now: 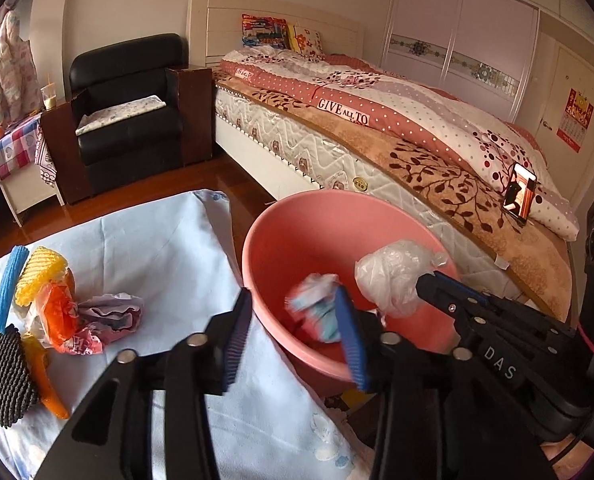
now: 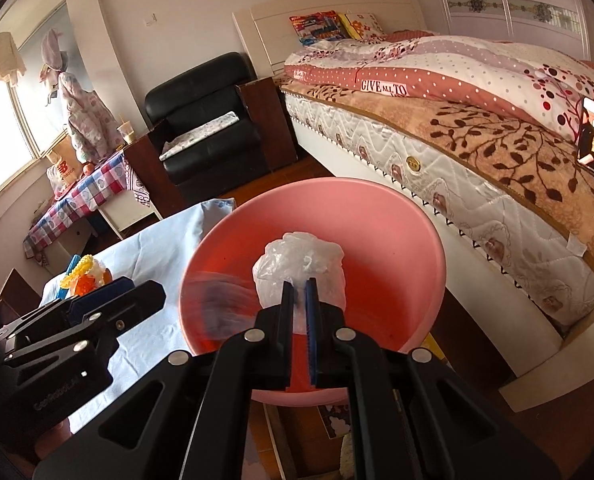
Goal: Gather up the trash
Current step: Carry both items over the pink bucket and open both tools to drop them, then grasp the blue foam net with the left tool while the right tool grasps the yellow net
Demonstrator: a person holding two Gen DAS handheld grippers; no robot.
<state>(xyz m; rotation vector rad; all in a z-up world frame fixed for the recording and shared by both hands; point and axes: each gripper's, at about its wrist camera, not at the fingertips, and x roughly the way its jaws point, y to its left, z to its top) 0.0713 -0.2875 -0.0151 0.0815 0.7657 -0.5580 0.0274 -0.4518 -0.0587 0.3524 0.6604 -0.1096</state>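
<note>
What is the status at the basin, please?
Left gripper open, wrapper loose above pink basin. Right gripper shut on plastic bag. Nothing blocking.

Both black tools (image 1: 293, 332) (image 2: 299, 294) carry ribbed blue pads and silver screws.
</note>
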